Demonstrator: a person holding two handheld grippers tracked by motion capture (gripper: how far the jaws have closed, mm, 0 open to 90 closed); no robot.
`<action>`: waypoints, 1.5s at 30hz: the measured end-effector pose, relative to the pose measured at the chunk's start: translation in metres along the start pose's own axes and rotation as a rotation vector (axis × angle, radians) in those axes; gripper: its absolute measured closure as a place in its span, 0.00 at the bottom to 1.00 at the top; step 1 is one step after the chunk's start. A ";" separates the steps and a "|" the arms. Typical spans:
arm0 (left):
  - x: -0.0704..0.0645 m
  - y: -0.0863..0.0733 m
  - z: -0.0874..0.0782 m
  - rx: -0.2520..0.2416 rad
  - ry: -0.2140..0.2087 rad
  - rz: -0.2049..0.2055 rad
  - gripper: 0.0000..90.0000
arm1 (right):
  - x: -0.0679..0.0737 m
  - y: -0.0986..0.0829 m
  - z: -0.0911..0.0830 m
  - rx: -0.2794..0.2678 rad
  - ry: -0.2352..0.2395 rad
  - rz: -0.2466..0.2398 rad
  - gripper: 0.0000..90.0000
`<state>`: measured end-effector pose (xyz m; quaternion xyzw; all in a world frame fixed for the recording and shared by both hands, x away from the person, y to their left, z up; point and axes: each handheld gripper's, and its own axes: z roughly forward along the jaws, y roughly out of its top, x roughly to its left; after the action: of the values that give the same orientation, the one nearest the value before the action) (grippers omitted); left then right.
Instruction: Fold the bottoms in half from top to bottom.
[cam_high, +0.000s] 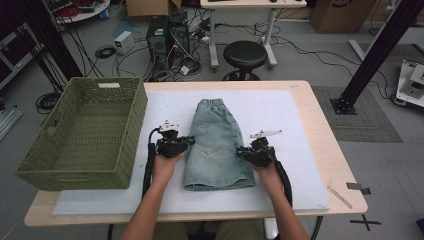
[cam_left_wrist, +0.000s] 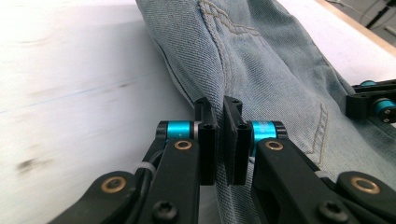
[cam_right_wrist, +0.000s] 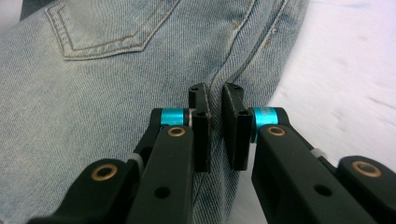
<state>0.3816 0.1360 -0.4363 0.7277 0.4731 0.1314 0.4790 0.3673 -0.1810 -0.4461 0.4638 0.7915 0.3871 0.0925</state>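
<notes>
While the high view takes in the whole table (cam_high: 320, 150), it is too far off to show how the jaws stand; the two gripper views settle that. From above, the shorts (cam_high: 216, 145) lie flat on the white mat (cam_high: 280, 115) at the table's middle, just right of the green basket (cam_high: 85, 132) and apart from it. Their long axis runs near to far: the elastic waistband points to the far edge, the leg hems to the near edge, toward the person. The left gripper (cam_high: 186, 141) sits at the shorts' left edge and the right gripper (cam_high: 245, 150) at their right edge, about level with each other, each held in a hand that comes in from the near side. In the left gripper view, the left gripper (cam_left_wrist: 218, 112) is nearly clenched, a raised fold of the denim's side seam pinched in the narrow gap between its pads, with the shorts (cam_left_wrist: 271, 70) running away behind and the other gripper showing at the right margin. In the right gripper view, the right gripper (cam_right_wrist: 215, 95) grasps the opposite side seam the same way, a ridge of cloth caught between its pads; this view also brings out a back pocket (cam_right_wrist: 107, 28), its stitching plain, which is only faint from above.
</notes>
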 end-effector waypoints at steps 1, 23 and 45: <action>0.003 0.000 -0.002 -0.003 0.002 -0.002 0.95 | 0.003 0.002 0.003 -0.001 -0.003 -0.012 0.93; 0.011 0.006 0.006 -0.093 -0.052 -0.037 0.45 | -0.002 0.006 -0.009 -0.022 -0.074 -0.121 0.99; 0.012 0.019 -0.006 -0.141 -0.082 -0.004 0.31 | -0.009 -0.004 -0.017 0.005 -0.054 -0.098 0.98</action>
<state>0.3949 0.1471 -0.4205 0.6960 0.4443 0.1334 0.5481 0.3607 -0.1984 -0.4387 0.4351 0.8113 0.3676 0.1315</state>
